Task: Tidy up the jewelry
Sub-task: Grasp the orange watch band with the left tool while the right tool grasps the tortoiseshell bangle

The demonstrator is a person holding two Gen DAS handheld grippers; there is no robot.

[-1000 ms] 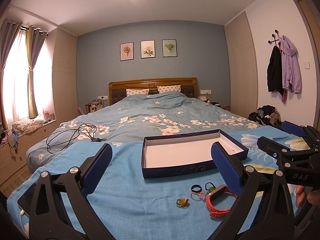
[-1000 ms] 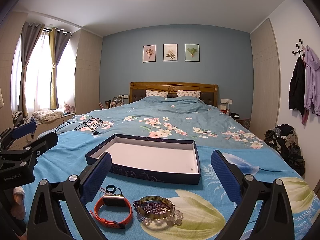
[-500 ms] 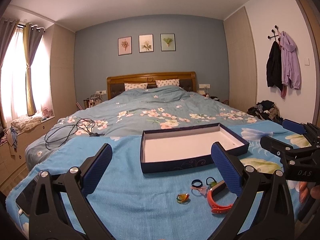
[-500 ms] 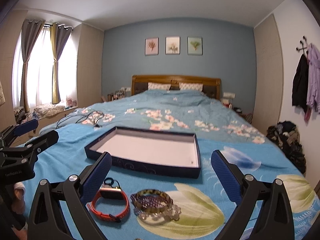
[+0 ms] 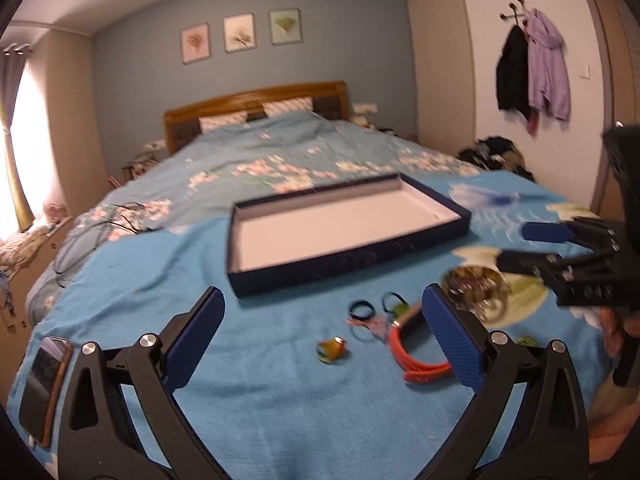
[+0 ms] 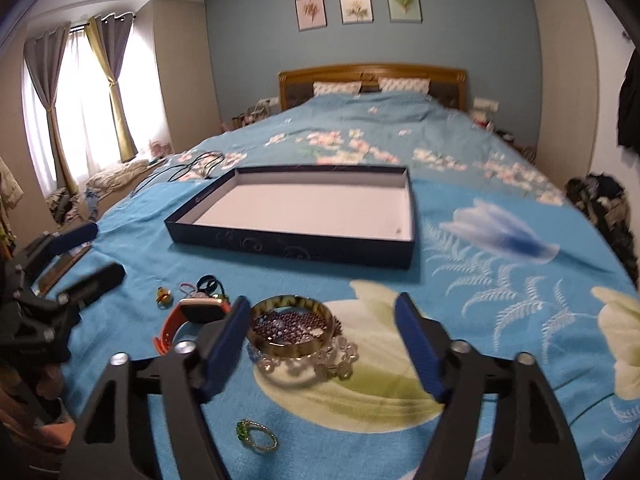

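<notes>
Between the spread blue pads of the right gripper (image 6: 320, 344) sits a stack of bracelets (image 6: 294, 324): a mottled bangle over dark purple beads and a clear bead strand, resting on the bed (image 6: 500, 308). The jaws stand wide apart and grasp nothing; the left pad is just beside the bangle's rim, and contact cannot be confirmed. An orange watch band (image 6: 180, 320) lies just to the left of that pad. Near the foot edge of the bed, below the right gripper, lies a green-stone ring (image 6: 256, 434), apart from the stack.

The left gripper (image 5: 320, 336) is likewise released, jaws wide, holding nothing. Bare blue cover lies between its pads, with a small yellow-green ring (image 5: 331, 350) ahead of the gap. The watch band shows partly behind its right pad. Two dark hair ties (image 5: 362, 310) and a pink item lie just beyond the band, close together.

Farther up the bed stands the open navy box (image 6: 288, 248), white inside, nothing visible in it except a tiny speck at the near right corner. A strip of open cover separates its near wall from the jewelry. Open cover extends to the box's right, toward the bed's right edge.

At the left edge of the bed lies a phone (image 5: 44, 384), well apart from the jewelry. Black cables (image 5: 92, 232) lie beyond the box on the left side.
</notes>
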